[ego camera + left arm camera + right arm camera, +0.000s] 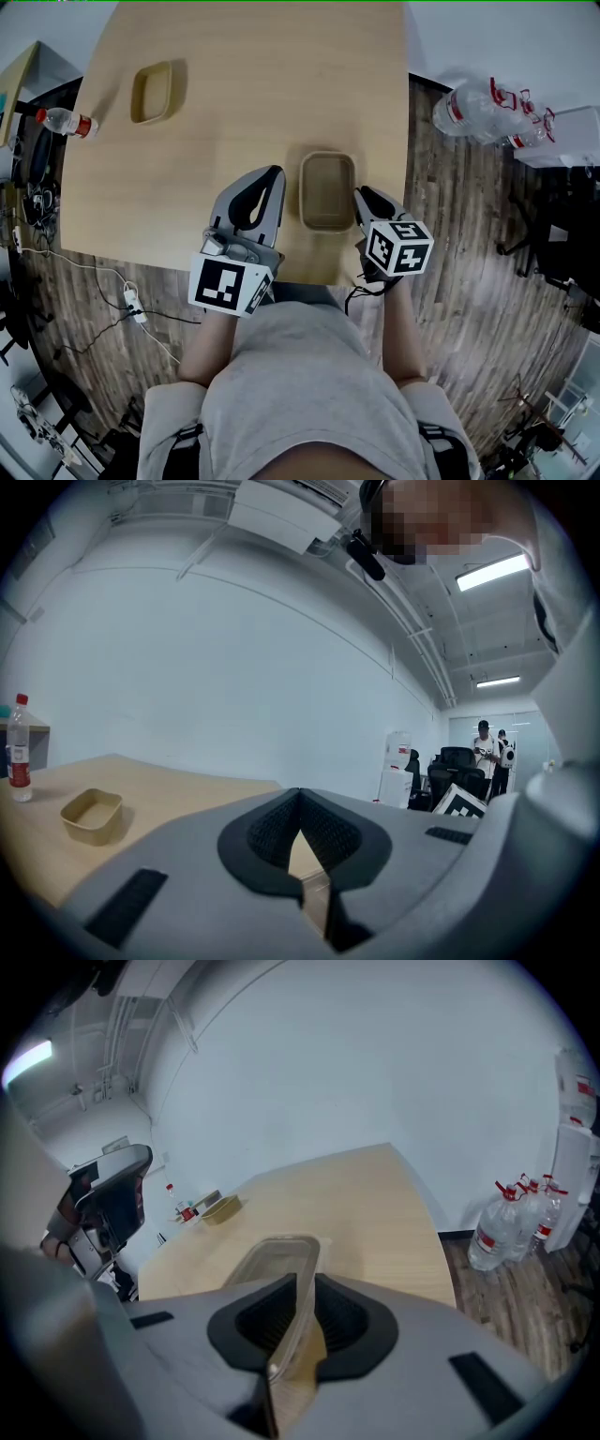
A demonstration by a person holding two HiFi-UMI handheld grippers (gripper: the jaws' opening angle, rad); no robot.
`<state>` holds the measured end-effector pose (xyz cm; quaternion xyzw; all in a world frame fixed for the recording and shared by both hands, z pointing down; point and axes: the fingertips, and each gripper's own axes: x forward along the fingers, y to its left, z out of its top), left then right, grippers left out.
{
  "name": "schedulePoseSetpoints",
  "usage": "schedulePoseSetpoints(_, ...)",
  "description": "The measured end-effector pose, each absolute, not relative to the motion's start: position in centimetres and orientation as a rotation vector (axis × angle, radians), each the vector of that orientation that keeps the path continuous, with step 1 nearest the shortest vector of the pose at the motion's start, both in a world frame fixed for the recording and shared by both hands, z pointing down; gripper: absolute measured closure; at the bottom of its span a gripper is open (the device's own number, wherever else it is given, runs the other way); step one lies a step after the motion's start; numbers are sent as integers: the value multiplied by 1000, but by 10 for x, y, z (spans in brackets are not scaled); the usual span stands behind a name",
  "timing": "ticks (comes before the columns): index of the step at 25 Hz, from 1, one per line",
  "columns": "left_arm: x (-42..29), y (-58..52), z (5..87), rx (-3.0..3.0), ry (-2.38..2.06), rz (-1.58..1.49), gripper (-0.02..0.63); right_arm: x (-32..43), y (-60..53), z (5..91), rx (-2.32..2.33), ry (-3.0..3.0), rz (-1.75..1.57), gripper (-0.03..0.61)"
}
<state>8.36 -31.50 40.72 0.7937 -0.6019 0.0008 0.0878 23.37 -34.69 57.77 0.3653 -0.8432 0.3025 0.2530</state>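
Head view. A tan near tray (pixel 327 192) sat at the near edge of the wooden table (pixel 244 112), just toward 1 o'clock from the frame's centre. The right gripper (pixel 360 195) was at the tray's 3 o'clock, on its right wall. The left gripper (pixel 270 178) lay at the tray's 9 o'clock, just beside it and apart from it; whether it rested on the tabletop could not be settled from this angle. A far tray (pixel 152 92) stood toward 10 o'clock, well apart from the near one. A small bottle (pixel 66 121) with a red cap lay at the table's left edge, near 9 o'clock. Large water bottles (pixel 483 111) stood on the floor toward 2 o'clock.

Left gripper view. The left gripper (pixel 300 799) had its jaws pressed together at the tips, with nothing between them. The far tray (pixel 92 815) appeared at 9 o'clock on the table (pixel 178 794), and the small bottle (pixel 19 750) stood upright beyond it at the frame's edge.

Right gripper view. The right gripper (pixel 298 1321) was pinching the near tray (pixel 274 1255) by one thin wall, which ran up between the pads toward 12 o'clock. The far tray (pixel 220 1208) lay toward 10 o'clock, and the water bottles (pixel 511 1218) toward 3 o'clock.
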Motion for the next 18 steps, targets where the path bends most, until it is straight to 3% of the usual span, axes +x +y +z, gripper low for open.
schedulePoseSetpoints(18, 74, -325, 407, 2374, -1788, 11, 598, 231, -352, 593, 1003, -2240, 867, 554)
